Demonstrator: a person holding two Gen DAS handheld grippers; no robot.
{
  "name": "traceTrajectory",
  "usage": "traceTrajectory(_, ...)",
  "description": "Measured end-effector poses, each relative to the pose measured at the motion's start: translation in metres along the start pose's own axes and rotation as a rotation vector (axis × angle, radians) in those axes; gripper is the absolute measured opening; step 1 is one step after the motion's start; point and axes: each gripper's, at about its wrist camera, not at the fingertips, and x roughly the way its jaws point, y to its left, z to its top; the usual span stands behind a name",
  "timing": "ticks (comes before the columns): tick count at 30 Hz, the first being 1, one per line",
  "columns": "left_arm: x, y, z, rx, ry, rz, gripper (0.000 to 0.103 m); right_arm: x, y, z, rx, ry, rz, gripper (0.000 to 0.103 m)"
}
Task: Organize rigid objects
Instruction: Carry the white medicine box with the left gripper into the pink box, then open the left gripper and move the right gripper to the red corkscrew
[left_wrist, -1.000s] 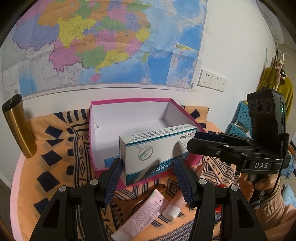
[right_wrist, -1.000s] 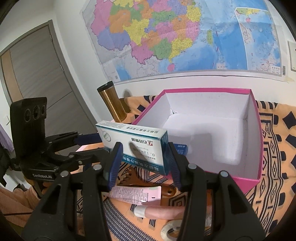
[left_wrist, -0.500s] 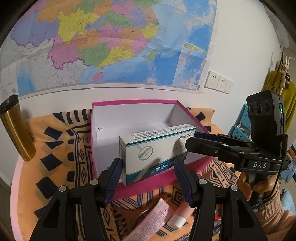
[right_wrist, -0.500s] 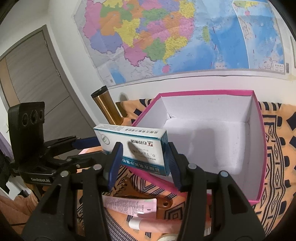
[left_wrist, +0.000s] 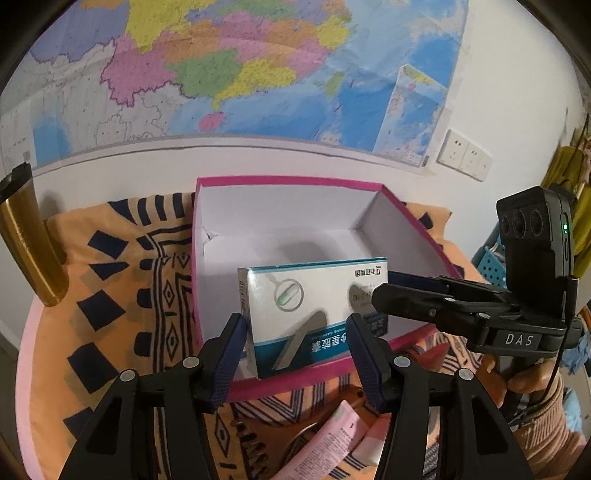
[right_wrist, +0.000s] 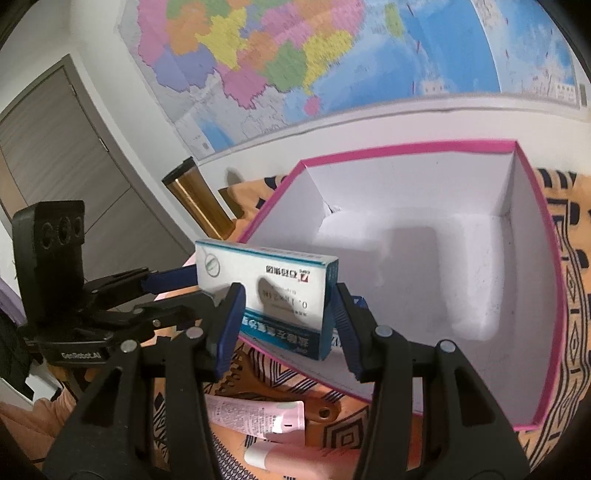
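A white and teal medicine box (left_wrist: 314, 310) (right_wrist: 273, 295) is held between both grippers above the near rim of the open pink box (left_wrist: 280, 384) (right_wrist: 546, 258), whose white inside holds nothing. My left gripper (left_wrist: 295, 347) is shut on the medicine box across its long sides. My right gripper (right_wrist: 284, 317) is shut on it from the right end; it shows in the left wrist view (left_wrist: 391, 299). The left gripper shows in the right wrist view (right_wrist: 170, 280).
A gold tumbler (left_wrist: 26, 240) (right_wrist: 199, 206) stands at the far left of the patterned orange cloth (left_wrist: 122, 280). A pink tube (right_wrist: 255, 413) and a wooden comb (right_wrist: 325, 410) lie on the cloth below the grippers. A map covers the wall behind.
Both grippers have carried the medicine box forward and up, from in front of the pink box's near wall to over its rim. The grip on it is unchanged.
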Motion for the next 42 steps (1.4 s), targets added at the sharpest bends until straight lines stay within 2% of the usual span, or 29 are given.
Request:
traceTrajectory(7, 0.02, 0.012, -0.002, -0.034, 0.058, 0.071, 0.057, 0.031, -0.012, 0.002, 0.035, 0.074, -0.022, 0.051)
traceTrajectory(9, 0.02, 0.013, -0.004, -0.031, 0.045, 0.099, 0.053, 0.038, -0.014, 0.002, 0.035, 0.088, -0.041, 0.051)
traceTrajectory(16, 0.01, 0.005, -0.01, -0.001, -0.01, 0.142, 0.053, 0.04, -0.017, -0.002, 0.034, 0.084, -0.055, 0.051)
traceTrajectory(18, 0.002, 0.004, -0.014, -0.003, -0.036, 0.128, 0.054, 0.031, -0.017, -0.004, 0.04, 0.058, -0.041, 0.052)
traceTrajectory(22, -0.015, -0.001, -0.02, 0.004, -0.099, 0.106, 0.062, 0.008, -0.013, -0.009, 0.037, 0.006, -0.032, 0.056)
traceTrajectory(28, -0.035, -0.024, -0.034, 0.061, -0.153, 0.045, 0.065, -0.038, -0.007, -0.025, 0.008, -0.067, -0.024, 0.058)
traceTrajectory(35, -0.034, -0.056, -0.058, 0.144, -0.12, -0.054, 0.065, -0.091, -0.018, -0.057, 0.028, -0.113, -0.074, 0.062)
traceTrajectory(42, -0.019, -0.08, -0.083, 0.185, -0.039, -0.111, 0.065, -0.113, -0.048, -0.103, 0.128, -0.079, -0.17, 0.062)
